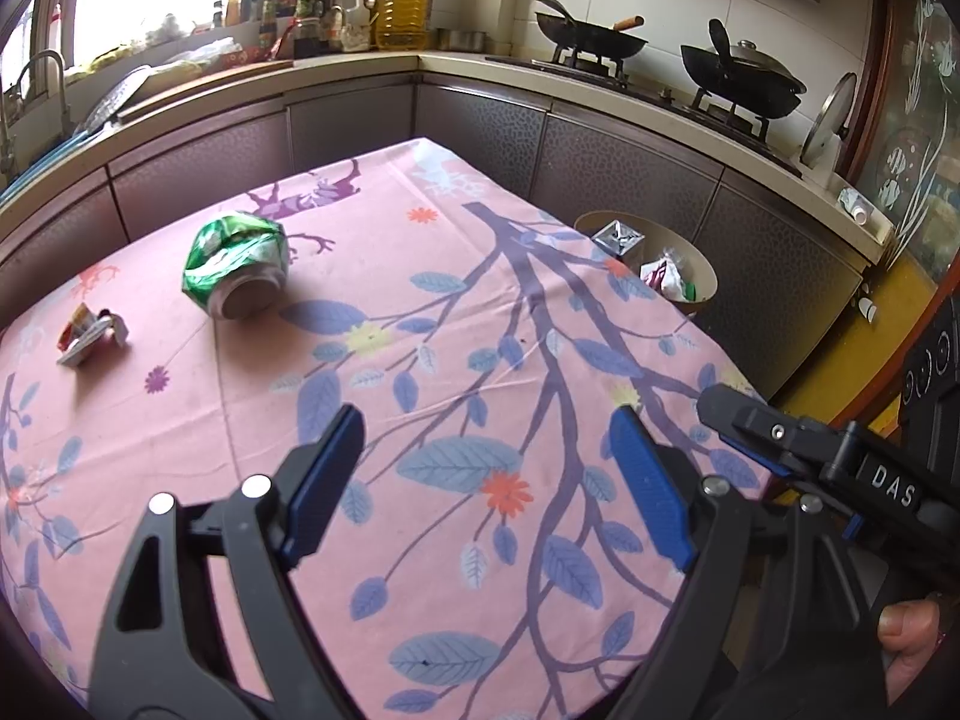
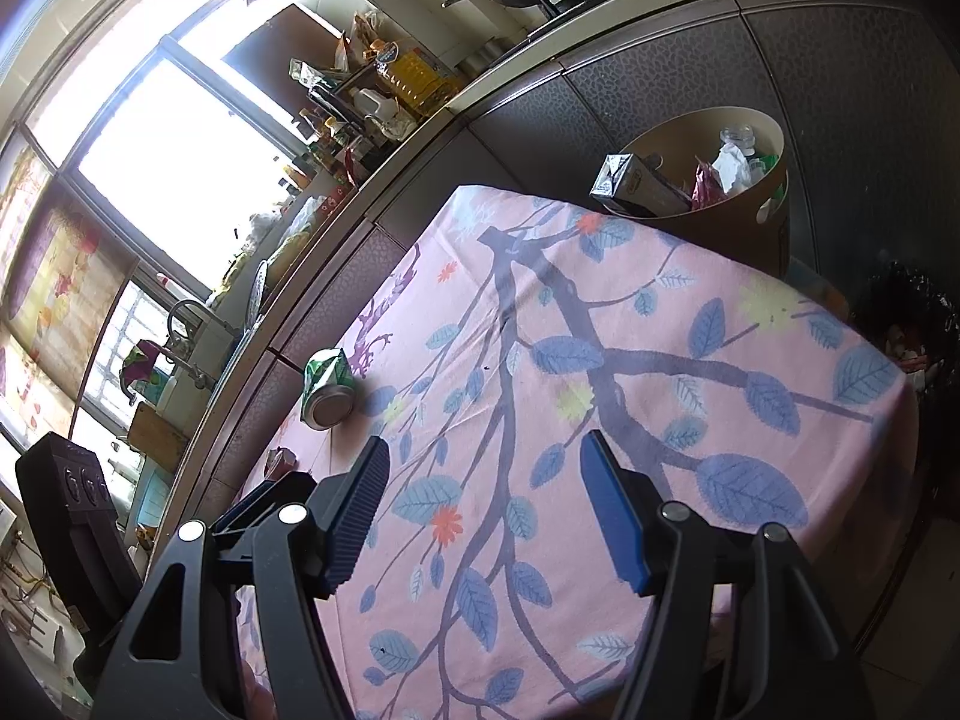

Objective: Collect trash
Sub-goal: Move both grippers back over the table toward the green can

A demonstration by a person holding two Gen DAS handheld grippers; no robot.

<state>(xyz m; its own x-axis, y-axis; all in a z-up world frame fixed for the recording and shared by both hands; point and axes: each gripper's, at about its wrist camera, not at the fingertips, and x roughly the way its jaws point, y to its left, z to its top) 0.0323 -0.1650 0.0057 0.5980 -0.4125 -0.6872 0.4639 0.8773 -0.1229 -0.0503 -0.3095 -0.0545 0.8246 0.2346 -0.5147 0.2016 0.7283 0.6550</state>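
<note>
A crushed green can [image 1: 237, 267] lies on the pink floral tablecloth [image 1: 420, 360] at the far left. A small crumpled wrapper [image 1: 90, 336] lies left of it. My left gripper [image 1: 486, 456] is open and empty, low over the near part of the table. The right gripper's body [image 1: 798, 450] shows at its right. In the right wrist view my right gripper [image 2: 480, 480] is open and empty over the table; the can [image 2: 327, 387] is ahead to the left and the wrapper [image 2: 281, 461] is partly hidden by the left gripper.
A round tan bin [image 1: 696, 252] with a carton and wrappers inside stands beyond the table's far right edge; it also shows in the right wrist view [image 2: 762, 120]. Kitchen cabinets, a sink [image 1: 36, 84], bottles and woks [image 1: 591, 39] on a stove run behind the table.
</note>
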